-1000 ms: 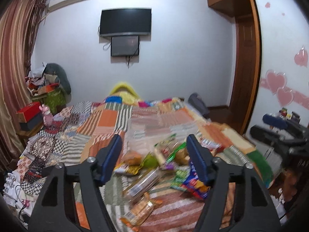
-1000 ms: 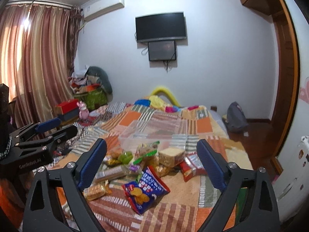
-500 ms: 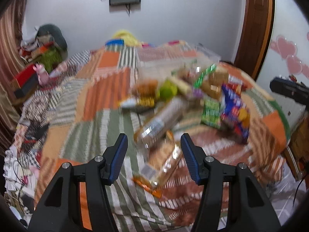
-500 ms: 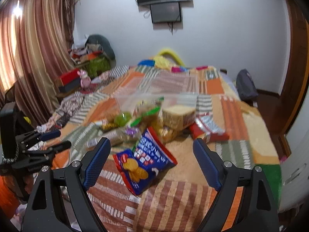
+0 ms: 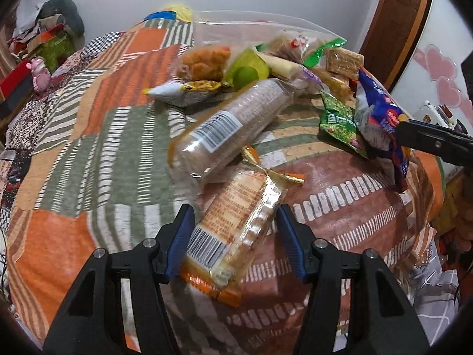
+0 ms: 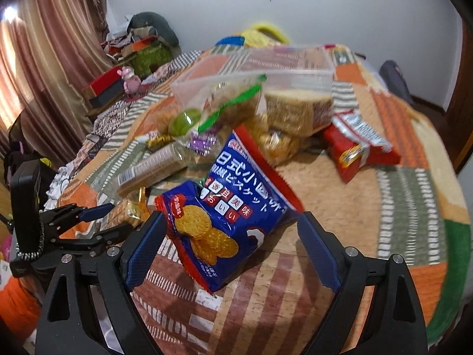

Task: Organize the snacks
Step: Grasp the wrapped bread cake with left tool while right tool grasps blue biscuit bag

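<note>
A heap of packaged snacks lies near the front edge of a bed spread with a patchwork quilt (image 5: 97,136) of orange, green and striped squares. Nearest the left gripper (image 5: 235,236), a clear-wrapped pack of golden crackers with an orange end seal (image 5: 236,224) lies lengthwise between the parted blue-padded fingers (image 5: 180,236); whether either pad touches the wrapper cannot be told. Behind it a long clear sleeve of round biscuits bearing a barcode label (image 5: 230,127) slants up toward the pile, whose upper packets, among them a green-topped bag and a pale sponge-like block, overlap so that their outlines blur together. The right gripper (image 6: 230,251) stands wide apart around the lower end of a blue biscuit bag printed with round cookies and Japanese lettering (image 6: 230,207); its left pad sits against or just beside the bag's edge, the right pad well clear, and nothing is clamped. A red snack packet with a white label (image 6: 360,145) lies apart toward the right edge of the bed. A clear plastic storage bin (image 6: 266,68) stands on the quilt behind the heap, its front wall partly hidden by the packets. Motion smear softens much of both views. Beyond are a white wall, brown-pink curtains (image 6: 50,59) on the left, and clutter piled beside the bed's far left corner.
</note>
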A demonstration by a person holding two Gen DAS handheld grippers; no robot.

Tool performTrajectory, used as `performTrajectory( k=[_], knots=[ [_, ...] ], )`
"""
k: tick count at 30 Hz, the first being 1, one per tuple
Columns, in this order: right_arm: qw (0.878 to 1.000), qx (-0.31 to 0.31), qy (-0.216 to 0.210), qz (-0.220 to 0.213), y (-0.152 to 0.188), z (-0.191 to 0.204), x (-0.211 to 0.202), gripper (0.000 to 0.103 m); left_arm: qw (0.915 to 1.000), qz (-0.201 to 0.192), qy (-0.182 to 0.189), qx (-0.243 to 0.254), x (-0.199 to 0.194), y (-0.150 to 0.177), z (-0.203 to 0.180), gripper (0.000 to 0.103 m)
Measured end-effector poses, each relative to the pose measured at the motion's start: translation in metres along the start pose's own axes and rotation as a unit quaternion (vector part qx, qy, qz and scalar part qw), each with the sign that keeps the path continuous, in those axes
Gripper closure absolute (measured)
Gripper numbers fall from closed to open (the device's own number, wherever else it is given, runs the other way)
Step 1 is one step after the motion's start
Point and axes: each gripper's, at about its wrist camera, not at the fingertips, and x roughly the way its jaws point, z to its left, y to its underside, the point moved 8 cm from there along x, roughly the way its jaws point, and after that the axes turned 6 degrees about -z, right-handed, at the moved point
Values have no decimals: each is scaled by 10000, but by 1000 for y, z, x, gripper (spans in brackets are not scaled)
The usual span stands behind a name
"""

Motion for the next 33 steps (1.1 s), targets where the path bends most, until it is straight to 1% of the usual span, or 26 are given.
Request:
performTrajectory(
  k=[1, 2, 3, 5, 8, 10, 12, 16, 18, 20, 23, 25, 26, 28, 33],
  knots=[
    [10000, 27, -44, 33, 0, 0, 2, 14, 10000, -37, -5, 19, 1, 0, -2, 46],
    [9999, 44, -74, 60, 1, 1, 5, 13, 10000, -64, -3, 45, 2, -1, -3, 48],
    [9999, 51, -75, 70, 0, 0, 7, 12, 9999, -83, 31, 70, 3, -2, -5, 52],
    [10000, 48, -62, 42, -1, 1, 9, 7, 9999, -96, 117, 73, 2, -3, -9, 57],
    [9999, 65, -51, 67, -2, 0, 14, 1, 9996, -81, 263, 61, 4, -7, -14, 66],
    [9997, 108, -148, 137, -2, 1, 19, 0, 9995, -104, 300, 39, 3, -10, -17, 66],
    [9990, 194, -264, 296, 1, 2, 24, 0, 9993, -148, 326, 57, 1, -14, -21, 67],
    [9986, 279, -314, 307, 1, 4, 25, 1, 9988, -267, 408, 73, -5, -26, -30, 67],
    [9988, 254, -329, 265, -1, 6, 23, 6, 9985, -374, 385, 132, -9, -36, -33, 67],
    [9983, 257, -436, 302, 0, 8, 23, 25, 9981, -452, 390, 135, -13, -42, -35, 67],
    [9983, 299, -432, 268, -1, 6, 22, 38, 9976, -588, 356, 125, -21, -54, -34, 67],
    [9983, 335, -426, 212, -2, 3, 20, 45, 9972, -661, 319, 104, -25, -61, -34, 67],
    [9982, 351, -443, 193, -3, 3, 18, 47, 9971, -698, 299, 96, -27, -64, -33, 67],
    [9983, 368, -439, 115, -5, 2, 13, 49, 9966, -780, 242, 78, -31, -71, -31, 67],
    [9991, 221, -322, -157, -21, 3, -3, 49, 9948, -1008, 140, 53, -42, -91, -27, 67]
  ],
)
